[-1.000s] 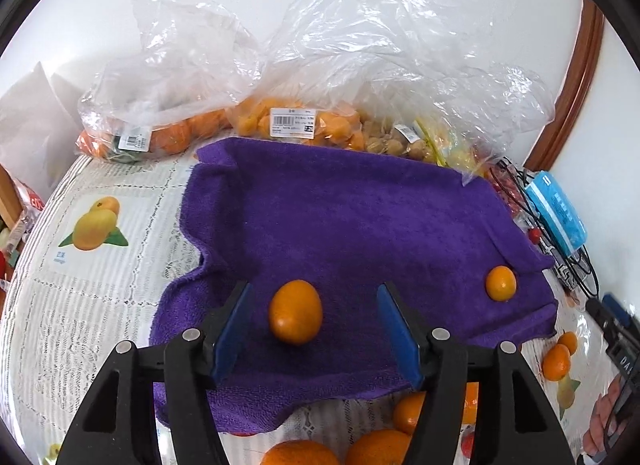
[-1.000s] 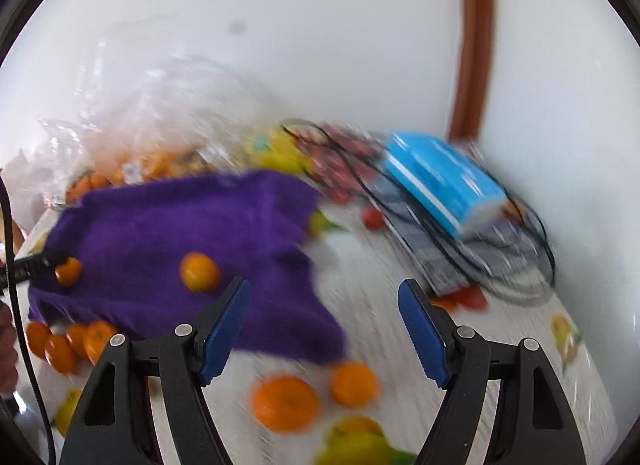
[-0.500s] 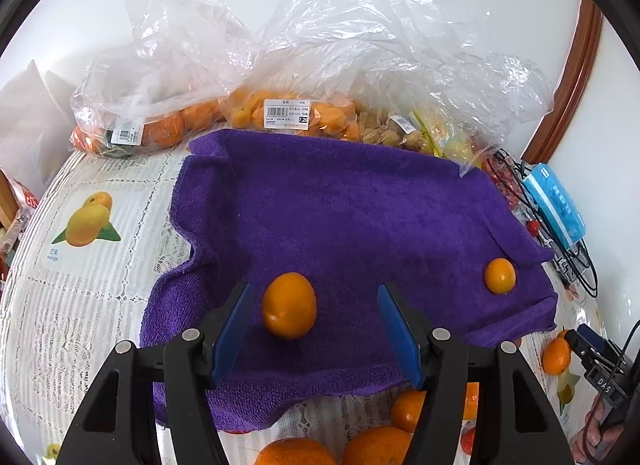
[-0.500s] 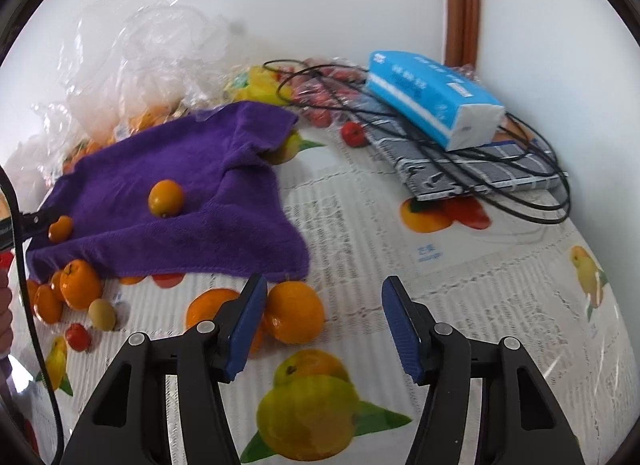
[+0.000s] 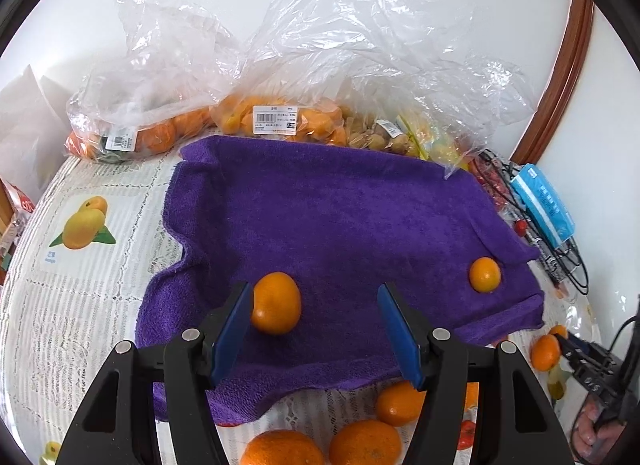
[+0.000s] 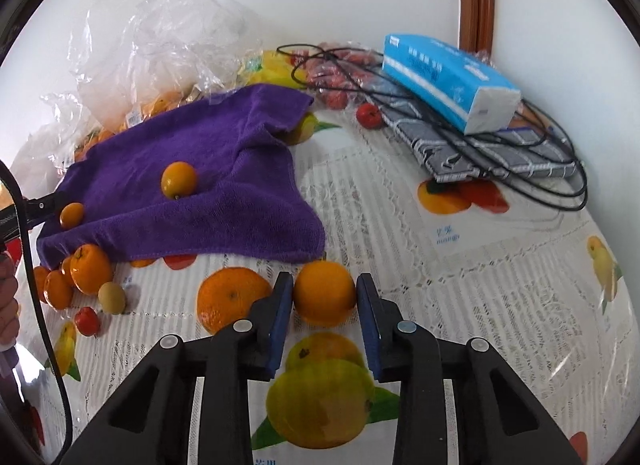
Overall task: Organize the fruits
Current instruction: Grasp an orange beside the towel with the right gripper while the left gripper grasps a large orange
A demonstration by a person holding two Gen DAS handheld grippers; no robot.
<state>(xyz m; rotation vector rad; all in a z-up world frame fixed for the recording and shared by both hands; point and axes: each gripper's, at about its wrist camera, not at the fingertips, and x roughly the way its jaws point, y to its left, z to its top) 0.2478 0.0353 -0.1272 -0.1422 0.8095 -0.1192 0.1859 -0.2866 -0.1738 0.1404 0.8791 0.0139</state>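
Observation:
A purple towel [image 5: 340,225] lies on the fruit-print tablecloth; it also shows in the right wrist view [image 6: 208,169]. My left gripper [image 5: 314,329] is open above the towel's near edge, with an orange kumquat [image 5: 276,308] lying free by its left finger. A second kumquat [image 5: 485,274] sits on the towel's right part and shows in the right wrist view [image 6: 179,180]. My right gripper [image 6: 324,305] is shut on a round orange [image 6: 324,292] just off the towel's corner, on the cloth.
Plastic bags of fruit [image 5: 276,121] stand behind the towel. Loose oranges [image 5: 366,441] lie in front of it, and another orange [image 6: 232,299] lies left of my right gripper. A blue tissue pack [image 6: 444,81], notebook and black cables [image 6: 520,169] lie at the right.
My right gripper swung down to the cloth and closed on the round orange. My left gripper drew back slightly; the kumquat now lies nearer its left finger.

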